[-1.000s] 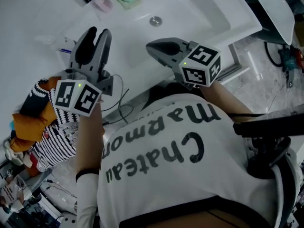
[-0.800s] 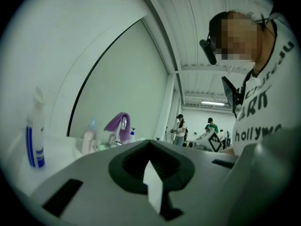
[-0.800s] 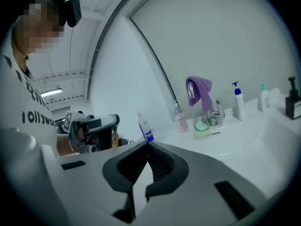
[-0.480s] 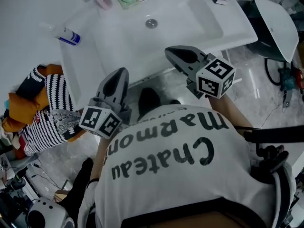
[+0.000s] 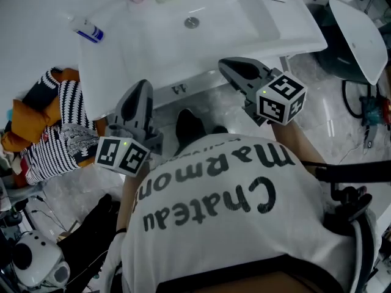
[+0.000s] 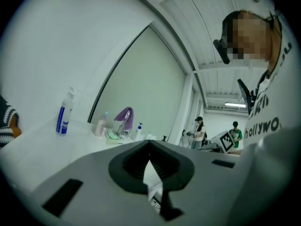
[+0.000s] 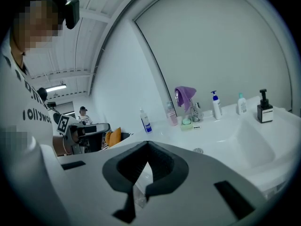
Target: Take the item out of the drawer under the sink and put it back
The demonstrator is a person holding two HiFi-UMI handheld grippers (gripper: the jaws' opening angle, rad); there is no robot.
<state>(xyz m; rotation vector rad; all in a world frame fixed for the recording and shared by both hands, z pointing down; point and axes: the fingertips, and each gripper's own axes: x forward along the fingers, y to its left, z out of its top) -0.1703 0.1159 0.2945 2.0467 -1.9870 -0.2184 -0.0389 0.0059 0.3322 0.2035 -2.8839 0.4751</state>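
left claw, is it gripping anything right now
No, the grey left claw is shut, its two jaws meeting with nothing held between them.

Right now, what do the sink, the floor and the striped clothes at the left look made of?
Sink: white and glossy, probably ceramic or cast resin; bright highlights lie on its smooth surface.
Floor: polished stone or marble-look tile; grey veining and glare streaks.
Striped clothes: soft matte fabric, probably knit; they slump in folds.
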